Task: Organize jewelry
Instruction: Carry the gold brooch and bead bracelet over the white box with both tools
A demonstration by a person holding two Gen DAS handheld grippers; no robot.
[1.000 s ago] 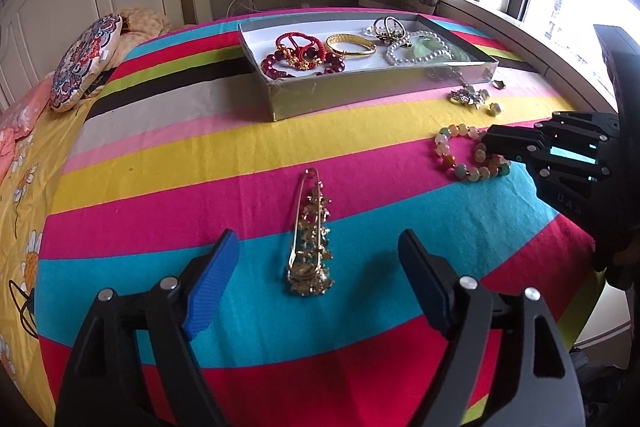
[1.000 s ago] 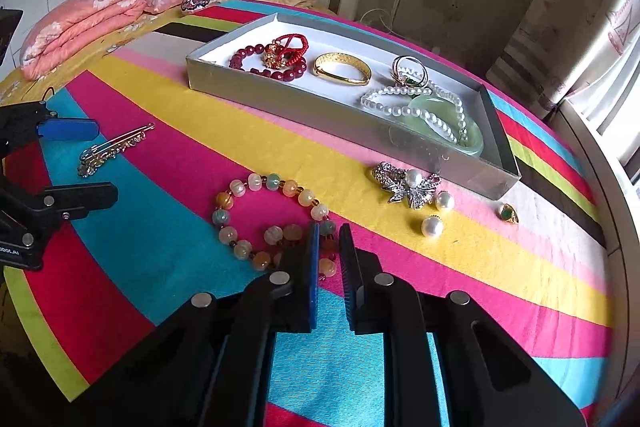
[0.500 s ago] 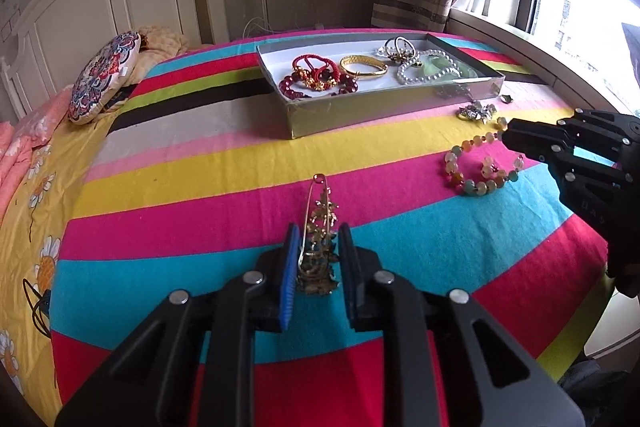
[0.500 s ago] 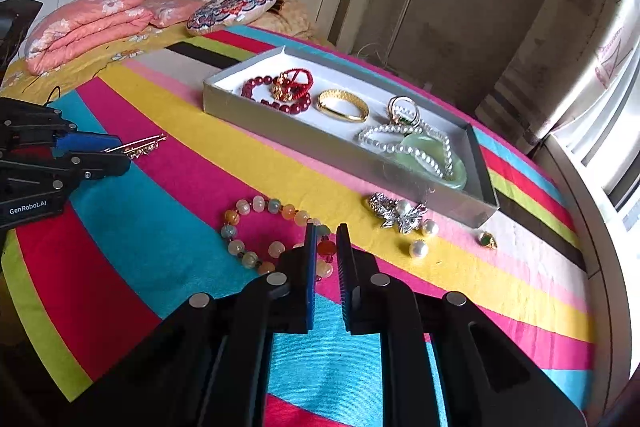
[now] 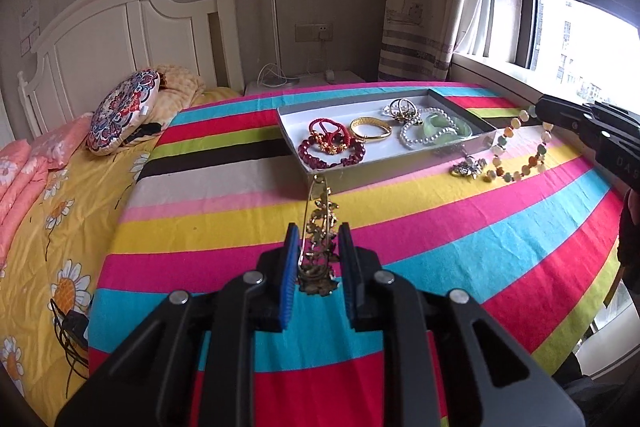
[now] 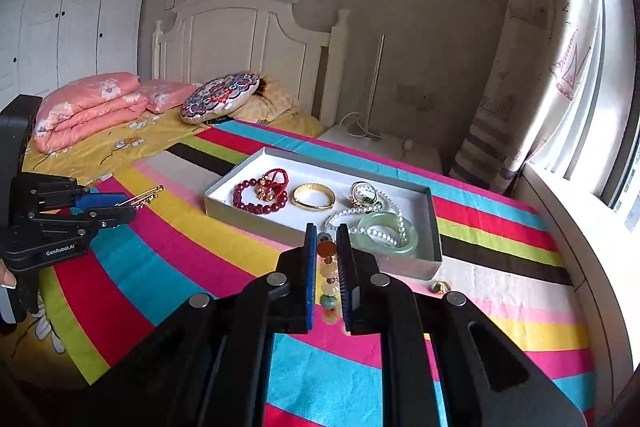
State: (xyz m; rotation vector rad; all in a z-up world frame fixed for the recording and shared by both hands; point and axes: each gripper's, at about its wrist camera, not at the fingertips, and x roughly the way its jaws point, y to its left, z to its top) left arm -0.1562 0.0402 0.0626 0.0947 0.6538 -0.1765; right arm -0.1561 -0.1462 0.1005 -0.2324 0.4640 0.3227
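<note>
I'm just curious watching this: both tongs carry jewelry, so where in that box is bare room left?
The box has white floor free along its back wall and near the left corner, behind the red beads. A small gap lies between the gold bangle and the pearls. The right end, with the green bangle, is crowded.
</note>
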